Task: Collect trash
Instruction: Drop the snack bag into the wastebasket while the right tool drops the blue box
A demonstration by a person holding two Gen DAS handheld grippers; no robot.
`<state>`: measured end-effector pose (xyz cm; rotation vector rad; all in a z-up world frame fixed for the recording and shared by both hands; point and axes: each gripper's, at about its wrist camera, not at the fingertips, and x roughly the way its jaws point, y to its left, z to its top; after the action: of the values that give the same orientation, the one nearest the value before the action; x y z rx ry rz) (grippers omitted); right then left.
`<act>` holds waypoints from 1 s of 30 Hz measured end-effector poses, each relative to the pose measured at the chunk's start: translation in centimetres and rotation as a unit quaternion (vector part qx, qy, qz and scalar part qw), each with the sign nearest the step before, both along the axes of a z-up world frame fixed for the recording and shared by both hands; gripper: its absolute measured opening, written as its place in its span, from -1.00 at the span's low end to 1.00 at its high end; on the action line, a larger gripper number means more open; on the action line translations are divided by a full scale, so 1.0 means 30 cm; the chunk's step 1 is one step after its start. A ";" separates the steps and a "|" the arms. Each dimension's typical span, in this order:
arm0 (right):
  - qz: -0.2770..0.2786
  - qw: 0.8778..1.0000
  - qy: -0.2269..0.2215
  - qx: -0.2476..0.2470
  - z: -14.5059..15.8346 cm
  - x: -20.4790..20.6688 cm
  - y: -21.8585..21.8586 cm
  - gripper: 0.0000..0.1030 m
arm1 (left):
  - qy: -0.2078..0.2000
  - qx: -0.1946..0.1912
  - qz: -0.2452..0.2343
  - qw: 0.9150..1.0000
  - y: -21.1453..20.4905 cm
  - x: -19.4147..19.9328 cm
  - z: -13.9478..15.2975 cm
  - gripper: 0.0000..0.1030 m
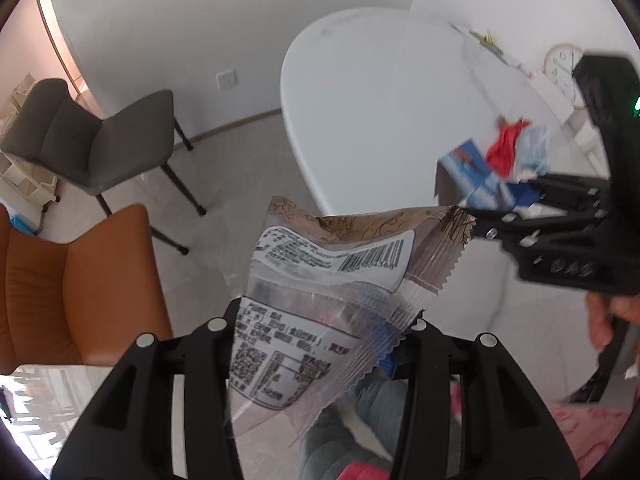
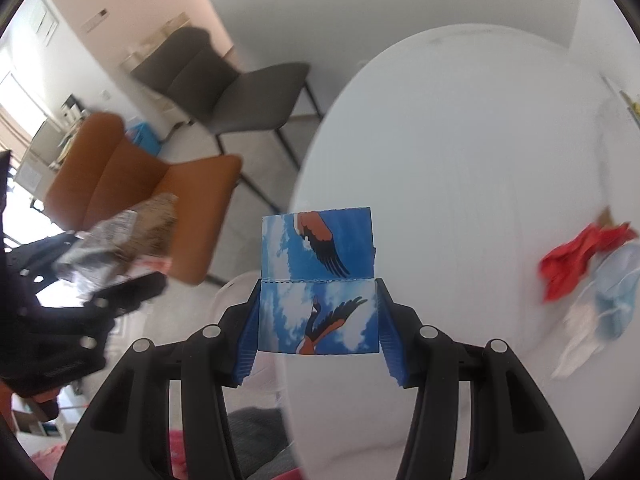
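My left gripper [image 1: 320, 332] is shut on a crinkled clear-and-brown snack wrapper [image 1: 320, 280] with a barcode, held up over the floor beside the white table [image 1: 380, 100]. My right gripper [image 2: 318, 320] is shut on a small blue box [image 2: 318, 280] printed with red birds and clouds, its blue pads [image 2: 390, 332] pressing both sides. The left wrist view shows the right gripper [image 1: 532, 204] at the right with the blue box [image 1: 476, 176]. From the right wrist camera, the left gripper [image 2: 120, 292] and wrapper [image 2: 116, 240] appear blurred at the left. A red wrapper [image 2: 576, 260] and a pale blue mask [image 2: 616, 292] lie on the table.
An orange chair [image 1: 72, 280] and a grey chair [image 1: 92, 140] stand on the floor left of the table. A round clock [image 1: 564, 68] and small items sit at the table's far right. A person's hand [image 1: 608, 320] grips the right tool. Pink cloth shows low down.
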<state>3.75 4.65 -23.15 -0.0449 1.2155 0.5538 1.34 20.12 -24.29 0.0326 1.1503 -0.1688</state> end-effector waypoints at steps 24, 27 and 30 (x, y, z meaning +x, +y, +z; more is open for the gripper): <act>-0.006 1.000 0.003 0.000 -0.001 -0.155 0.133 0.01 | 0.046 -0.003 -0.031 0.998 0.130 -0.223 -0.175 0.55; -0.004 1.000 0.001 0.001 0.002 -0.162 0.135 0.01 | 0.034 0.002 -0.023 0.999 0.137 -0.229 -0.139 0.55; 0.002 1.000 -0.002 0.000 0.012 -0.172 0.140 0.01 | 0.017 0.014 -0.009 1.000 0.152 -0.239 -0.085 0.55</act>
<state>-1.40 8.86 -22.80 -0.0485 1.2115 0.5569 -5.83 24.67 -26.85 0.0647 1.1868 -0.1706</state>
